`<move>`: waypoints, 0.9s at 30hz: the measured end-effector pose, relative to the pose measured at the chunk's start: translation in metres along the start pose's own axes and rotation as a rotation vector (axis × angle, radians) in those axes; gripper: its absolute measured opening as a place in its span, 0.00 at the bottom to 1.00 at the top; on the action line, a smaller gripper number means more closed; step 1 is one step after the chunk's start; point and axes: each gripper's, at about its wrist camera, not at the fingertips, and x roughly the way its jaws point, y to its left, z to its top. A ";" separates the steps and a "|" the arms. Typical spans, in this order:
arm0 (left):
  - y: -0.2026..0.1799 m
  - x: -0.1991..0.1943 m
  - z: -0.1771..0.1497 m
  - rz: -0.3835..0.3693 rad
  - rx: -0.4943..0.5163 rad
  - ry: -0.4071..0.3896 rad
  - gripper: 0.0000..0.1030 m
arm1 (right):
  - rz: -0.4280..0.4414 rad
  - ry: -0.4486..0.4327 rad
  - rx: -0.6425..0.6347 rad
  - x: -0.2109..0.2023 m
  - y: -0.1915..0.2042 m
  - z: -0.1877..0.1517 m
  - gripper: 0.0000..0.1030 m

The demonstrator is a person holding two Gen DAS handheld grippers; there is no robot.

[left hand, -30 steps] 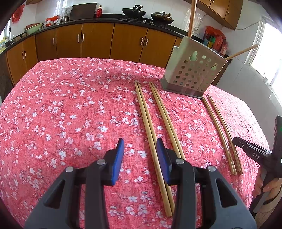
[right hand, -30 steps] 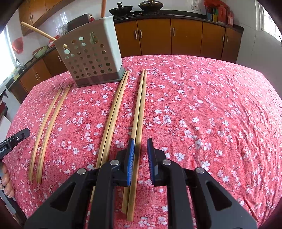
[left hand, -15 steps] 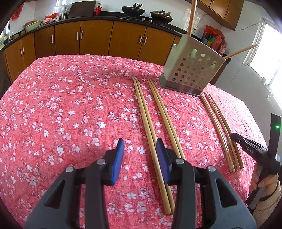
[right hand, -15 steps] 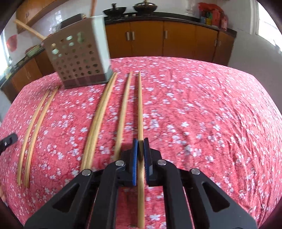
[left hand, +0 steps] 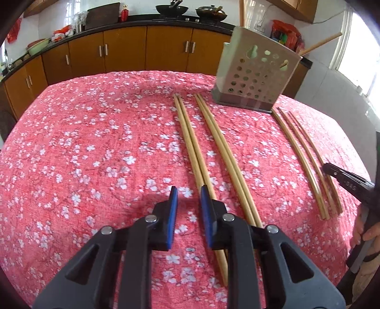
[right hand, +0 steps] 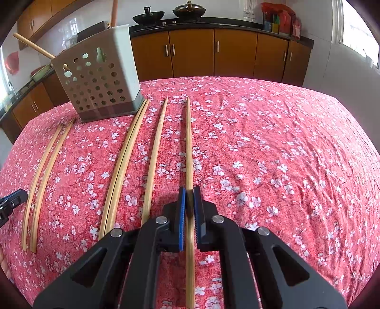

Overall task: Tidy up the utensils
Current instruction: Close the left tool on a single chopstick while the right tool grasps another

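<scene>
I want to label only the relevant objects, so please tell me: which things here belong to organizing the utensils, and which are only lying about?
For the job: right gripper, shut on one chopstick; open left gripper; loose chopsticks on the tablecloth; perforated holder.

Just lying about: woks, cabinets, red packets.

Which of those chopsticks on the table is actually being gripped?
The rightmost chopstick in the right wrist view: the right gripper is shut on it. Its former partner and the others lie untouched.
</scene>
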 end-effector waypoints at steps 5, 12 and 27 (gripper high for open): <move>0.003 0.003 0.002 -0.016 -0.043 0.007 0.20 | 0.007 -0.006 -0.005 -0.005 0.002 -0.004 0.08; 0.003 -0.004 -0.003 -0.093 -0.055 0.003 0.20 | 0.013 -0.008 -0.006 -0.007 0.002 -0.005 0.08; 0.041 0.010 0.016 0.105 -0.085 -0.008 0.08 | -0.008 -0.007 0.015 -0.009 -0.009 -0.001 0.07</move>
